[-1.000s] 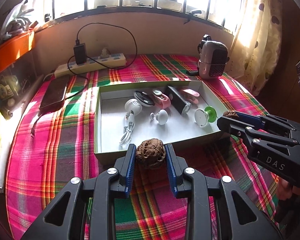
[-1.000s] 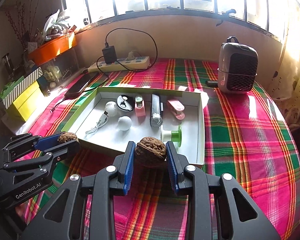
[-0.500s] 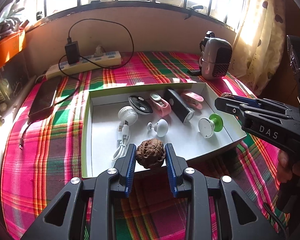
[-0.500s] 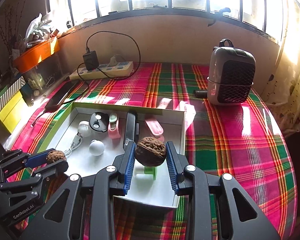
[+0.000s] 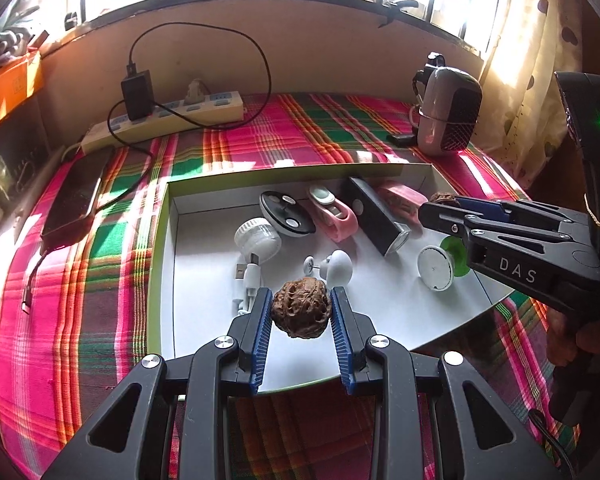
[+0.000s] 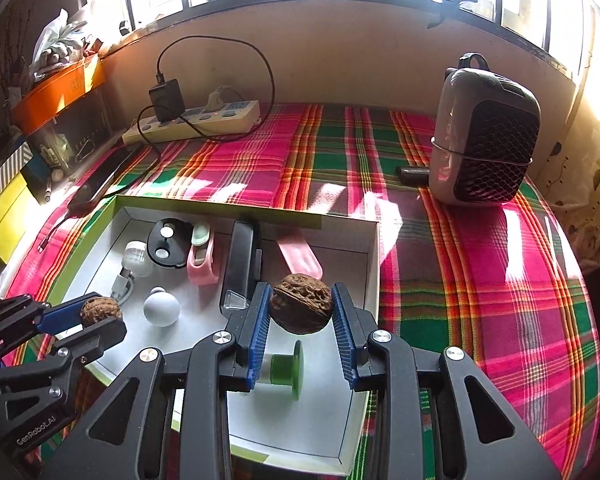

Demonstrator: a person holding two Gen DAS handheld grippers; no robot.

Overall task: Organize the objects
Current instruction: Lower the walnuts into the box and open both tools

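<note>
On the sunlit plaid tabletop [image 5: 300, 136] below the window, we hold 2 walnuts over the white tray [image 5: 204, 320], the left gripper [image 5: 300, 308] clamped on its walnut [image 5: 301, 313] and the right gripper [image 6: 300, 308] on the other walnut [image 6: 301, 309], each light, rigid, bumpy, best pinched across its widest middle.

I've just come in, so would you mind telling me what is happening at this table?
A person is tidying small things into a shallow white box on a plaid cloth. Each hand holds a gripper, and each has its jaws closed on a walnut: the left gripper on the left walnut, the right gripper on the right walnut. Both walnuts hang over the box, not yet released.
</note>
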